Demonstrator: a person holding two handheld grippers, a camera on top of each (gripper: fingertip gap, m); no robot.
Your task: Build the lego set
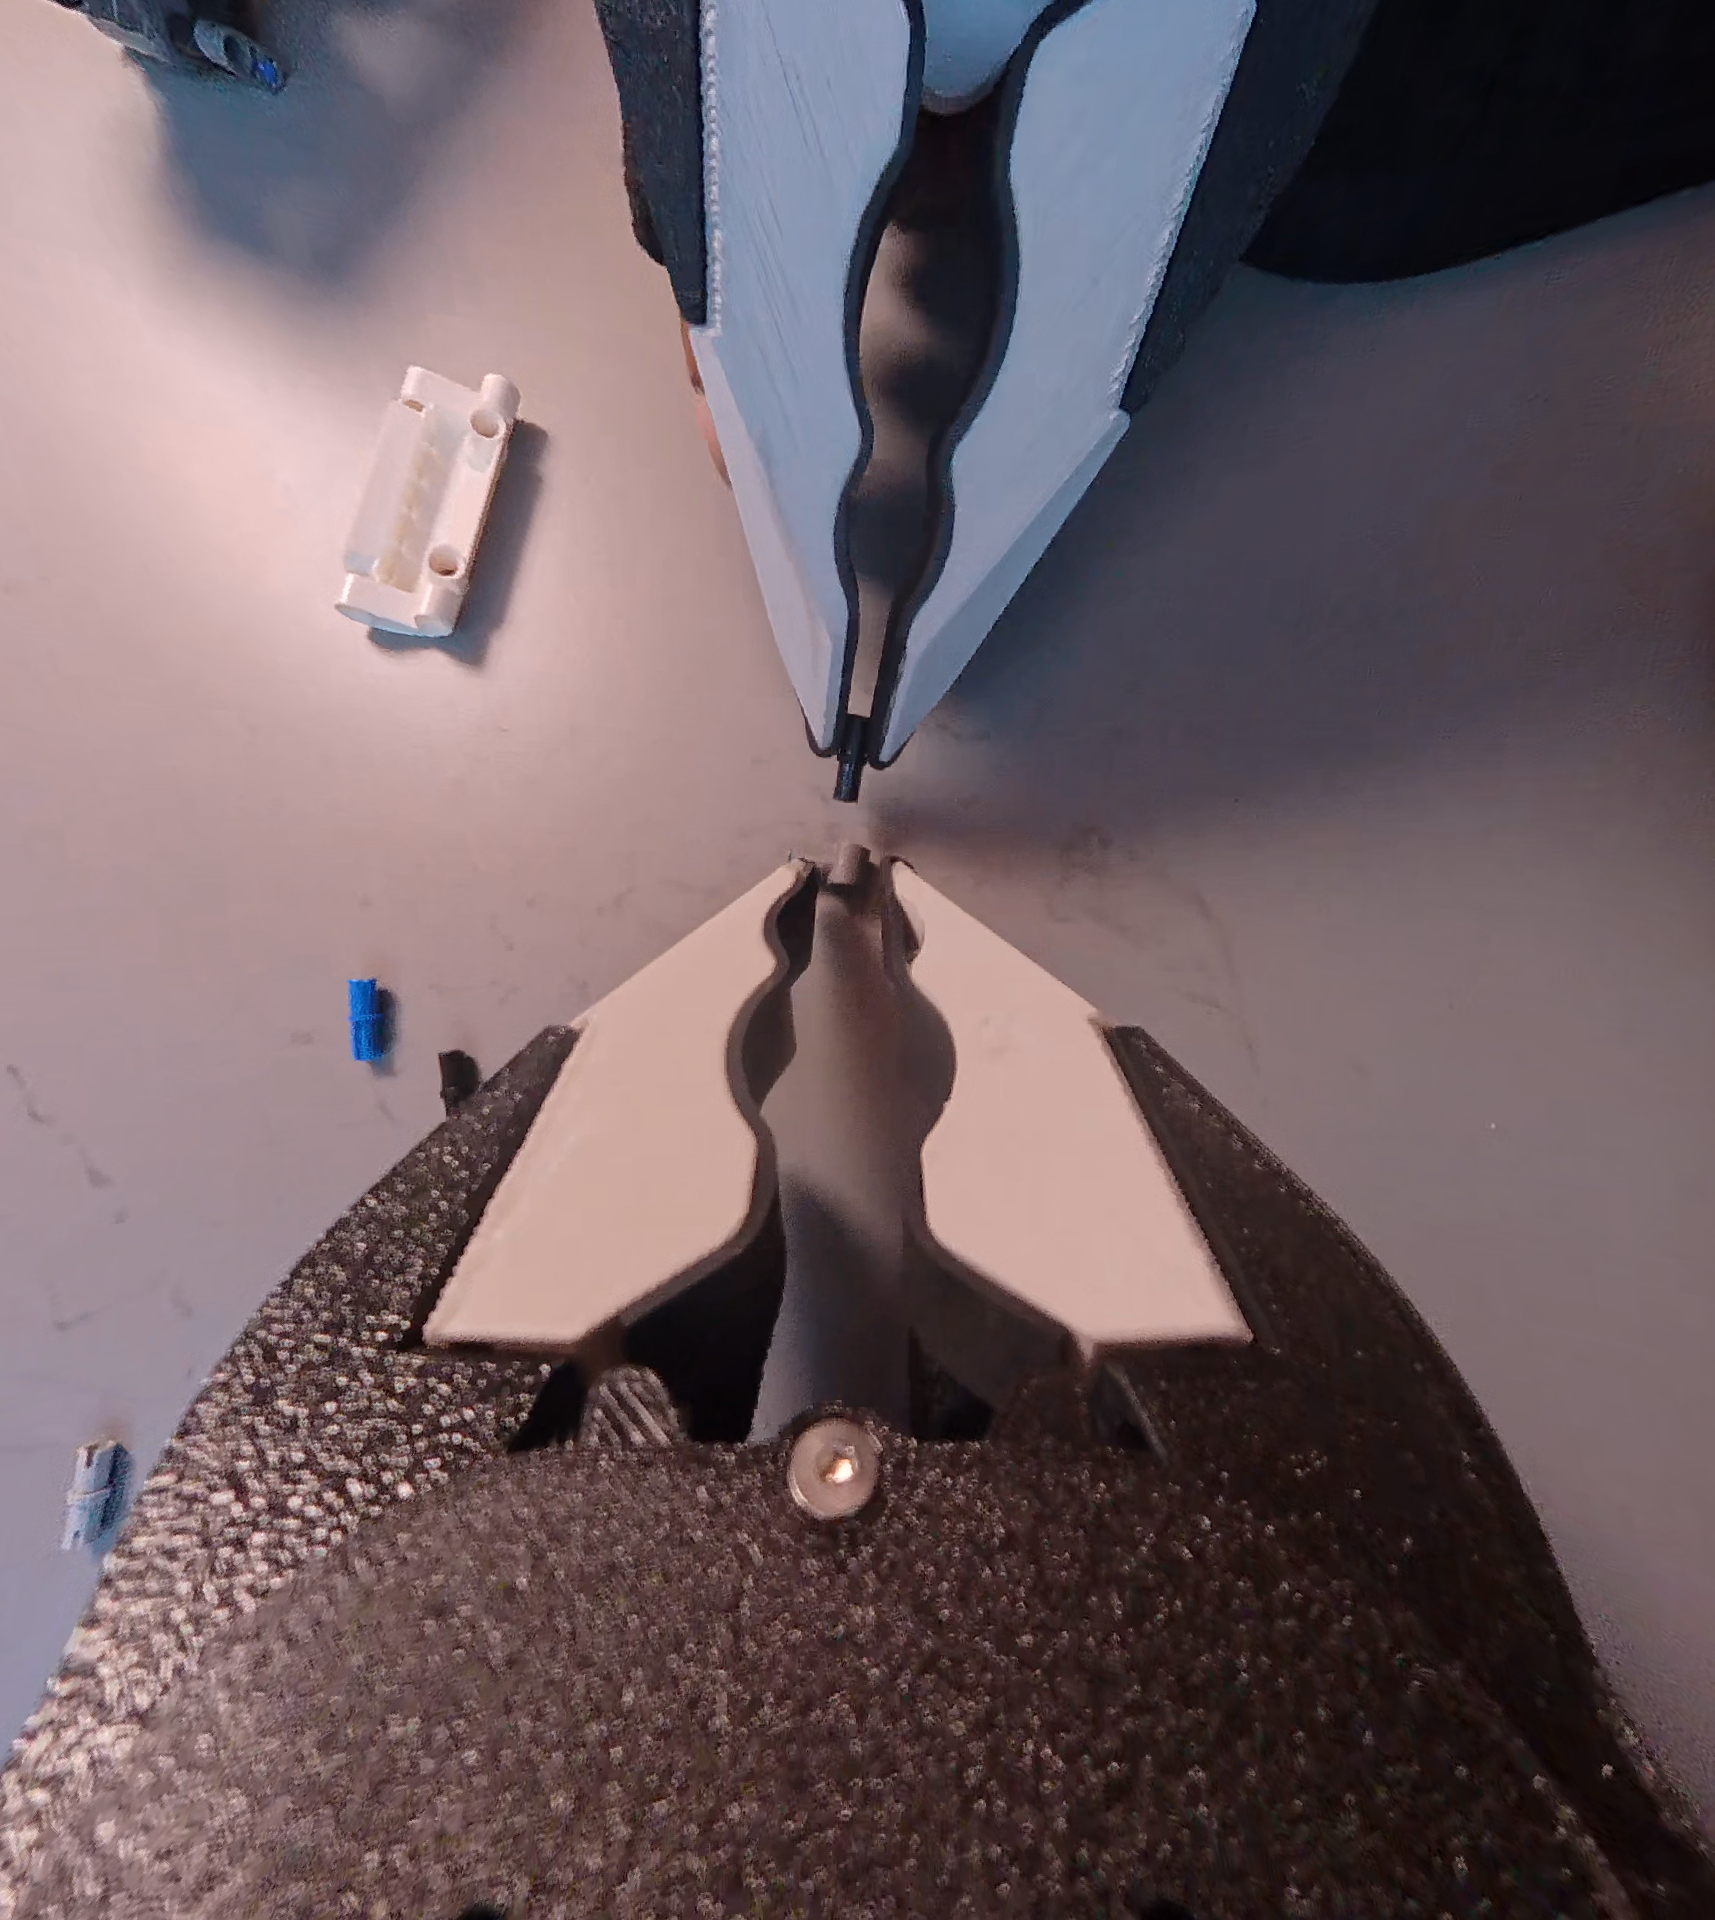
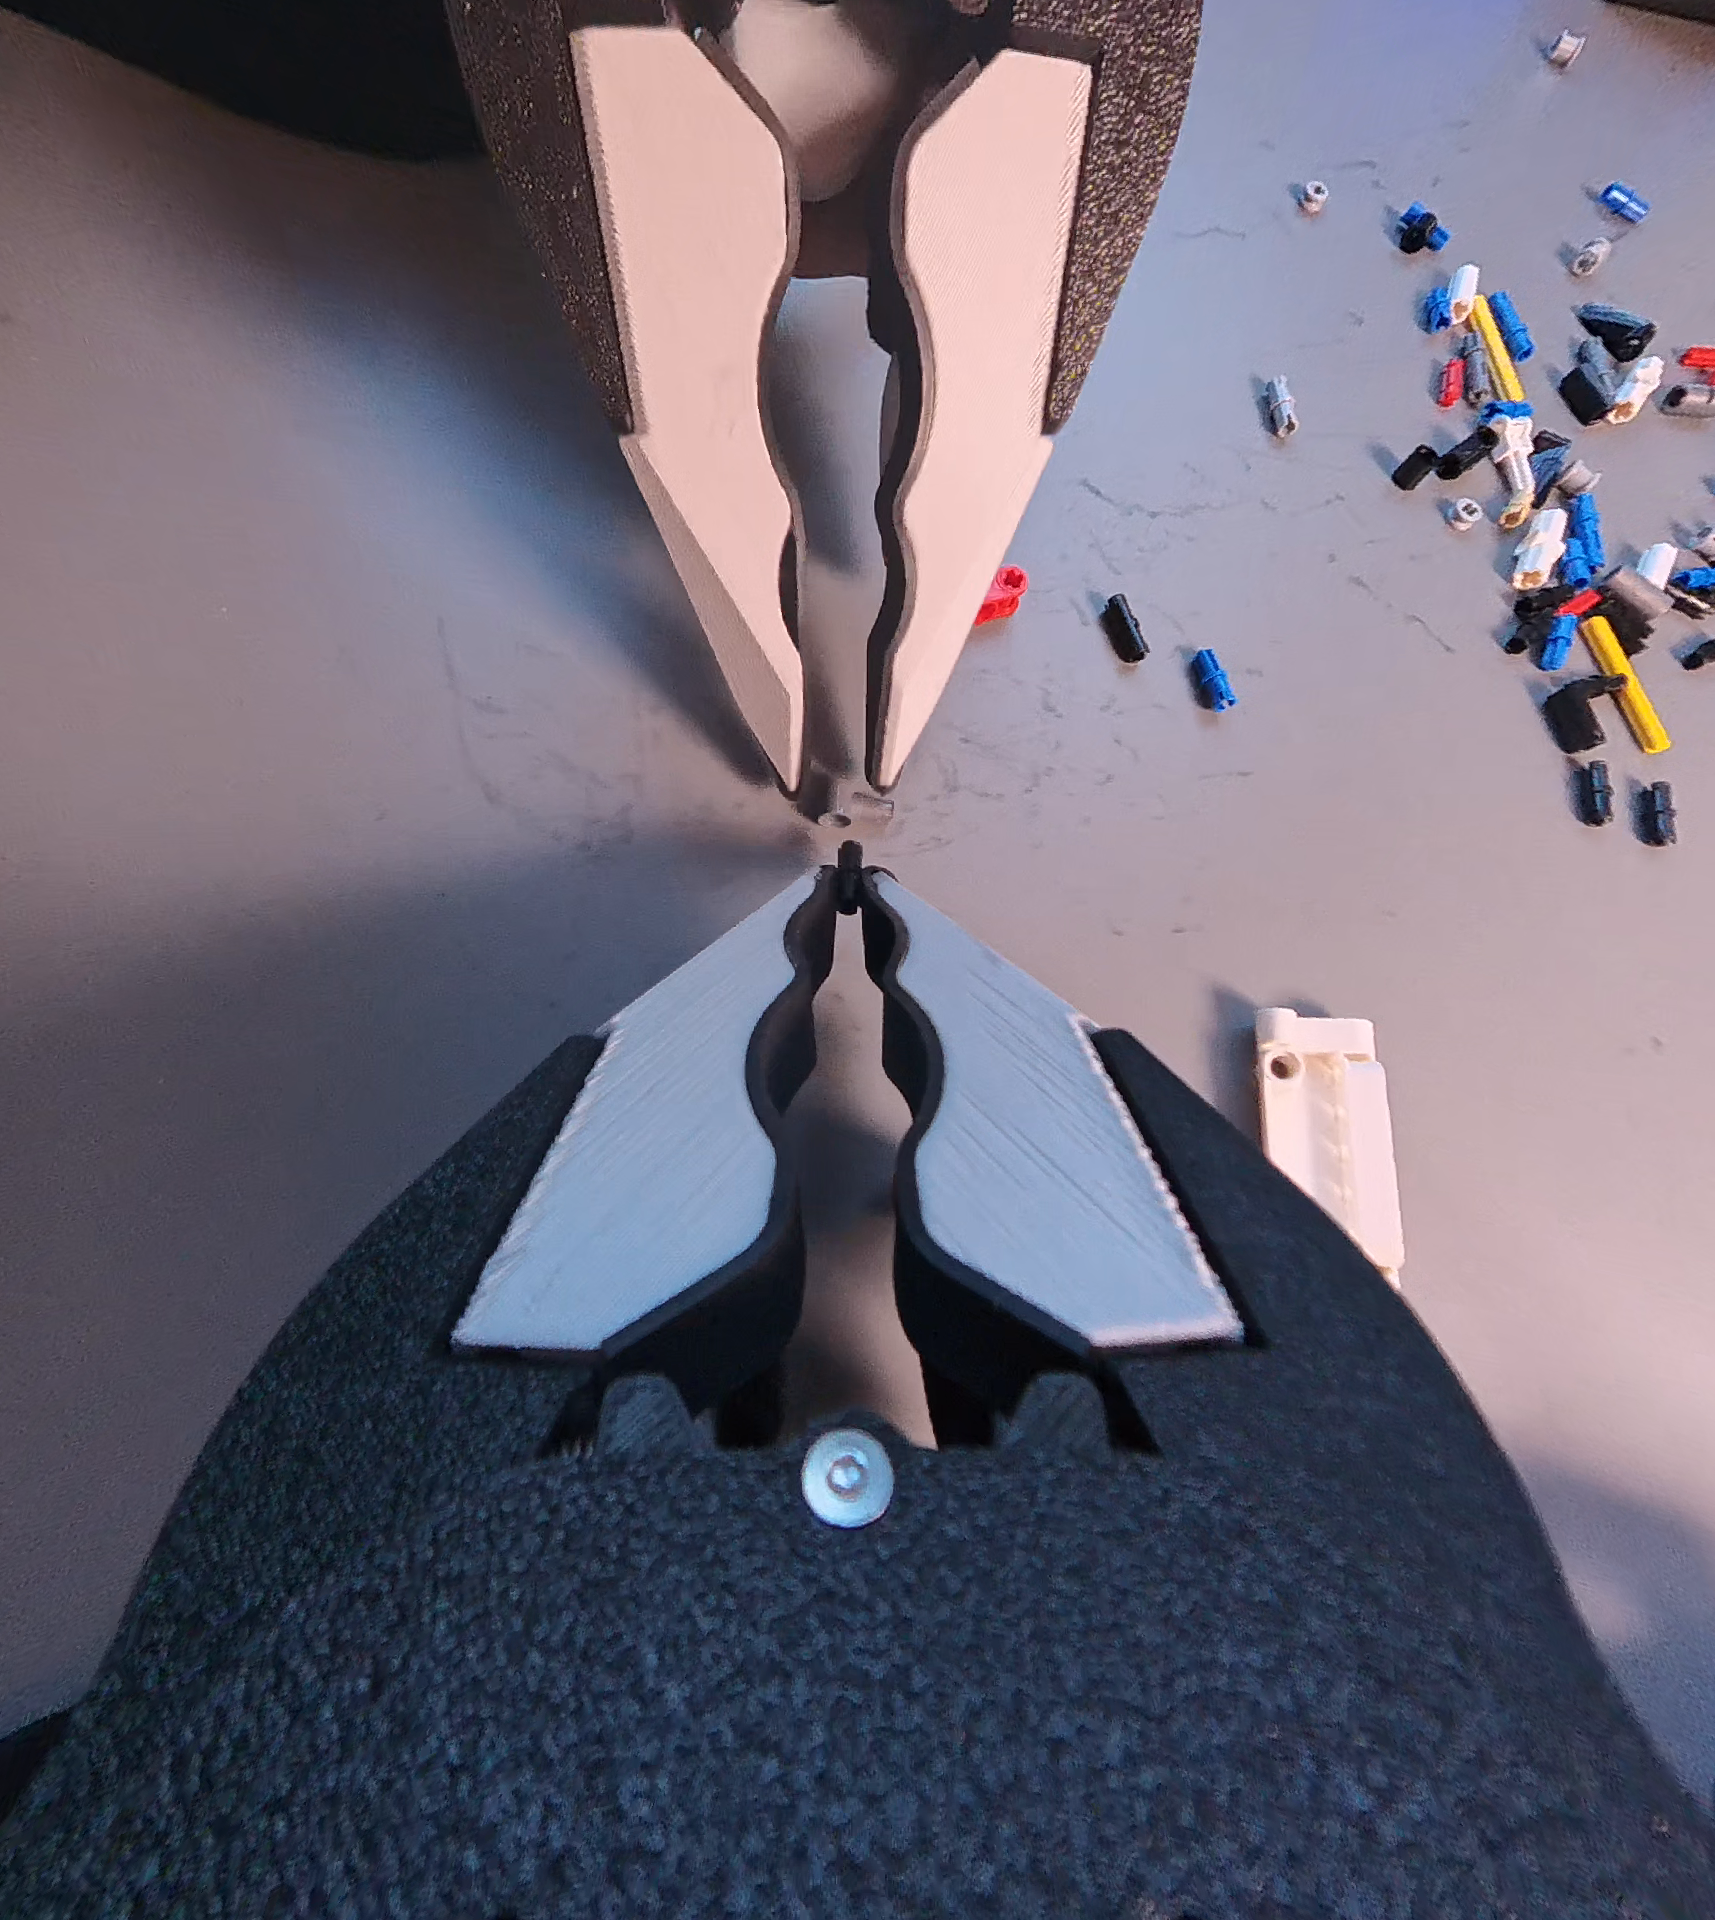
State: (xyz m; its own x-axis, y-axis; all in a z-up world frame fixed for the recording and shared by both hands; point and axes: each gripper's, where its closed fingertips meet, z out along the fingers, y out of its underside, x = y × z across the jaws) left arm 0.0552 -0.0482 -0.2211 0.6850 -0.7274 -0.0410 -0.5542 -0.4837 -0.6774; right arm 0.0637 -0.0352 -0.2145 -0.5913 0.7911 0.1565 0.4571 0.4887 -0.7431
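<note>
Facing each other tip to tip, the two tools are about to join two small pieces.

Left wrist view: the left tool [image 1: 845, 860] is closed narrowly on a small grey connector [image 1: 847, 864]. Just beyond that connector the right tool [image 1: 851, 750] pinches a black pin [image 1: 848, 777], a small gap between them. A white block [image 1: 429, 506] lies on the worktop [image 1: 1352, 727], off beside the connector.

Right wrist view: the right tool [image 2: 848, 881] grips the black pin [image 2: 848, 868], aimed at the grey connector [image 2: 848, 808] in the left tool [image 2: 832, 788]. Loose pieces [image 2: 1601, 499] lie well apart from the connector. Next, I judge, the pin must line up with the connector's hole and push straight in.
</note>
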